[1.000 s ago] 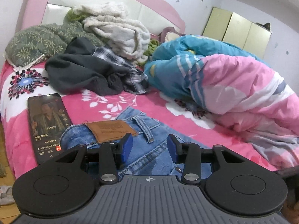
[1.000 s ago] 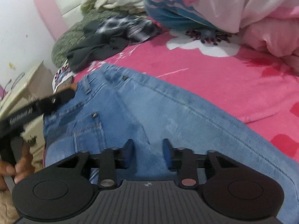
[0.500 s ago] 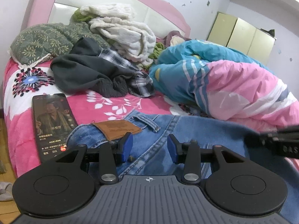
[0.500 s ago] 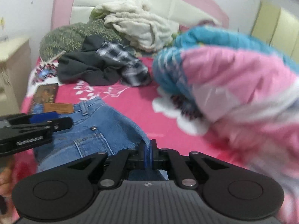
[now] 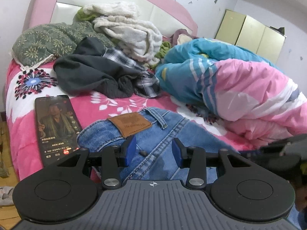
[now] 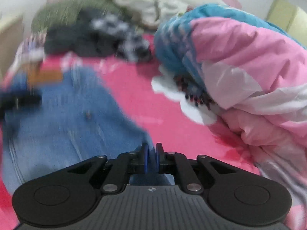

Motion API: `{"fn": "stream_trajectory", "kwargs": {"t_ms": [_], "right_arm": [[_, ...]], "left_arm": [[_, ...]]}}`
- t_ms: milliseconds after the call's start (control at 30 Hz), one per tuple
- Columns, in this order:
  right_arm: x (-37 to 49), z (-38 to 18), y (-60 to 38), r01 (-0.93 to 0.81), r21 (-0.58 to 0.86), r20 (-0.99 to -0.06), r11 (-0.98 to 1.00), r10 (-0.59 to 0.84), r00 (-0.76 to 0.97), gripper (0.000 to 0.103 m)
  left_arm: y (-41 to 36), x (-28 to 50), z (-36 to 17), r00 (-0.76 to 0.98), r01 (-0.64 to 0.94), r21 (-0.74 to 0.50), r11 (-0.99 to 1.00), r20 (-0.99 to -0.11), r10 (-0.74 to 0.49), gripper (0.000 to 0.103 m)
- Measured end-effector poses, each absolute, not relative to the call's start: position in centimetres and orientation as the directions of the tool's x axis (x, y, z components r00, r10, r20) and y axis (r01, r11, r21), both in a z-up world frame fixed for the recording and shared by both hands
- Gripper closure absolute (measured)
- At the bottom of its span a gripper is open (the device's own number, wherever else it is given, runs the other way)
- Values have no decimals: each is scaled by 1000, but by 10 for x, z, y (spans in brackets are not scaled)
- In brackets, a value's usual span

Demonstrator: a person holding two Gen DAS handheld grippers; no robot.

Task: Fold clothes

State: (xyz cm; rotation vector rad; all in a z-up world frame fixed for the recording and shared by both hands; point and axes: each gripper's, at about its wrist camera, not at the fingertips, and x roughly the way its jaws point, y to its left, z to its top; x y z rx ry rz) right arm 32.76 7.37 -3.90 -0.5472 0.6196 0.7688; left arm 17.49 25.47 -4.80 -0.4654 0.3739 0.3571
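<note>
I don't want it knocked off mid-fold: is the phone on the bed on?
On: the phone lies face up with a video showing.

Jeans [image 5: 165, 132]: faded blue denim with a brown patch [image 5: 131, 123]. Bedsheet [image 5: 107, 103]: bright pink, printed with white leaves and a dark-petalled flower. Quilt [image 5: 239, 82]: pink, white and turquoise with pale stripes. Pillow [image 5: 44, 42]: green with small pale sprigs. Shirt [image 5: 134, 71]: grey-and-white check, beside a charcoal garment [image 5: 86, 72]. Blanket [image 5: 130, 28]: cream. Headboard [image 5: 46, 2]: pink and white. Tool pads [image 5: 130, 149]: blue.
</note>
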Motion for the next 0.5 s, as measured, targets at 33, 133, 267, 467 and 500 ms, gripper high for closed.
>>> {"fn": "stream_trajectory", "kwargs": {"t_ms": [33, 133, 267, 467, 500], "right_arm": [[334, -31, 74, -777, -153, -672, 610, 513, 534, 80], [348, -16, 91, -801, -17, -638, 599, 610, 470, 59], [370, -25, 133, -814, 32, -686, 579, 605, 404, 54], [390, -48, 163, -814, 198, -737, 545, 631, 243, 74], [387, -50, 164, -819, 205, -739, 537, 634, 230, 88]], "left_arm": [[255, 175, -48, 871, -415, -368, 832, -426, 246, 62], [255, 174, -48, 868, -423, -374, 825, -429, 250, 62], [252, 174, -48, 863, -436, -372, 820, -433, 262, 62], [251, 174, -51, 858, -440, -379, 814, -446, 256, 62], [251, 173, -52, 858, -438, -384, 813, -449, 250, 62]]}}
